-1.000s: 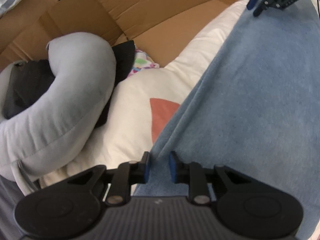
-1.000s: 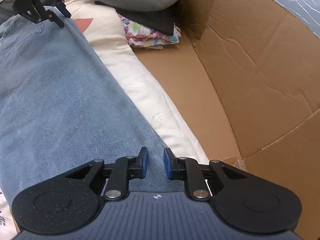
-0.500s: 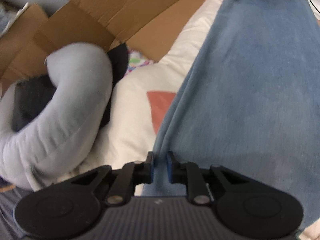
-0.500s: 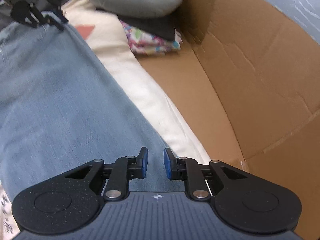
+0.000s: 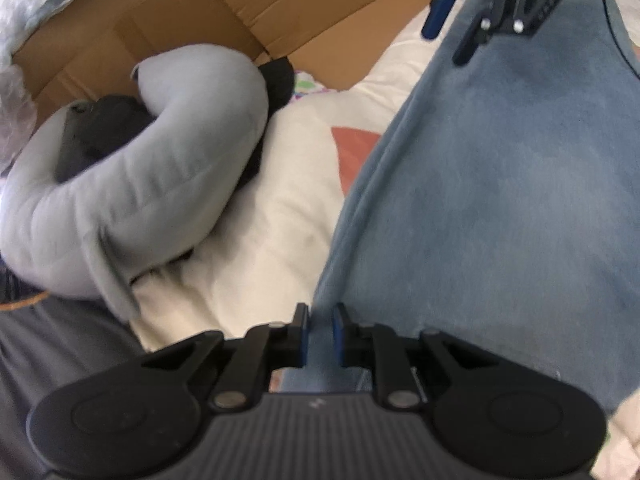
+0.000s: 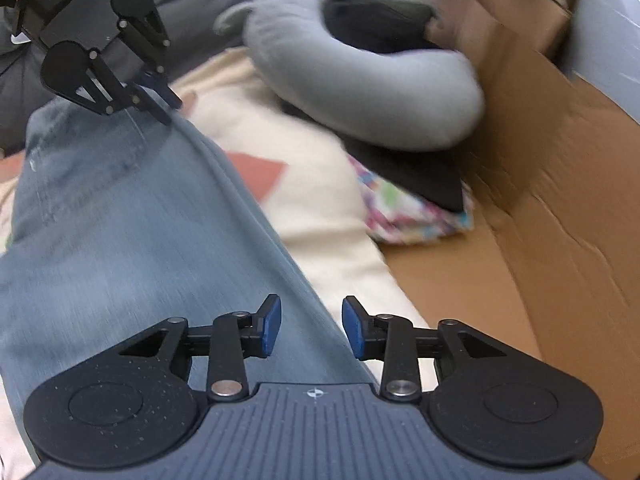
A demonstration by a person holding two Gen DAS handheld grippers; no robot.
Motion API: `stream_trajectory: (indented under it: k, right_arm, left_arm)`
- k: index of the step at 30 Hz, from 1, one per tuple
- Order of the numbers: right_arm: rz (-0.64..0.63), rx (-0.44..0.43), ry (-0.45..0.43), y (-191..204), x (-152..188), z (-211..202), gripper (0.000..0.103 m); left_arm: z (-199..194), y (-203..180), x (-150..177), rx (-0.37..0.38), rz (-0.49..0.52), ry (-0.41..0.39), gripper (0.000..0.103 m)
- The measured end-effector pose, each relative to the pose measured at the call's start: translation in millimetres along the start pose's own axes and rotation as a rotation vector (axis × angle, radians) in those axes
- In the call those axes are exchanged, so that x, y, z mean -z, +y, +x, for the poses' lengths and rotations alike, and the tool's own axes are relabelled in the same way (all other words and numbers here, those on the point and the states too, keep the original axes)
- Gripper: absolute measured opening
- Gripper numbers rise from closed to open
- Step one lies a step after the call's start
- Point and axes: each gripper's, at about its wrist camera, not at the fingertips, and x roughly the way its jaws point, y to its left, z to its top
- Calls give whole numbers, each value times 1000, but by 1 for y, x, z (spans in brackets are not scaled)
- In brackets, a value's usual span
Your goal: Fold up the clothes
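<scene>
Light blue jeans [image 5: 500, 200] lie lengthwise on a cream blanket [image 5: 280, 208]. My left gripper [image 5: 320, 334] is shut on the jeans' edge, with denim pinched between its blue pads. At the top of that view my right gripper [image 5: 452, 32] hovers over the far end of the jeans. In the right wrist view the jeans [image 6: 120, 240] run away from me. The right gripper [image 6: 311, 330] stands open just above their edge, holding nothing. The left gripper [image 6: 168, 108] is at the top left, down on the denim.
A grey neck pillow [image 5: 160, 184] rests on dark clothing beside the jeans. A colourful folded cloth [image 6: 408, 216] lies under a black garment [image 6: 420, 172]. Cardboard walls [image 6: 540, 200] rise along the blanket's side. A red patch [image 6: 256, 172] marks the blanket.
My right gripper has opened and let the jeans' edge go. The two grippers have come much closer together. The left gripper stays shut on the denim.
</scene>
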Motion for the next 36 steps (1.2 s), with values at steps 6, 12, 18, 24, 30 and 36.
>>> stream_trajectory:
  k: [6,12,18,24,30,36]
  right_arm:
    - [-58,-39,-36,24,-28,22,41]
    - [-70,-64,-68,34,-44,34,41]
    - [-112,-64,-58,39,-42,39,34]
    - [-153,-61,-45,39,-42,37,0]
    - [-175,-20,-74,43,-42,27,0]
    - [-134,13,-70,38,-45,33,0]
  left_arm:
    - [1,7,23,-7,-49,19,9]
    - [-6,27,32,-43,-115,1,27]
    - [5,41,39,-5,-195,34,37]
    - [11,42,40,44,-241,49,14]
    - [-7,43,43,16,-240,5,3]
    - [-19,47,42,-22,-271,-42,2]
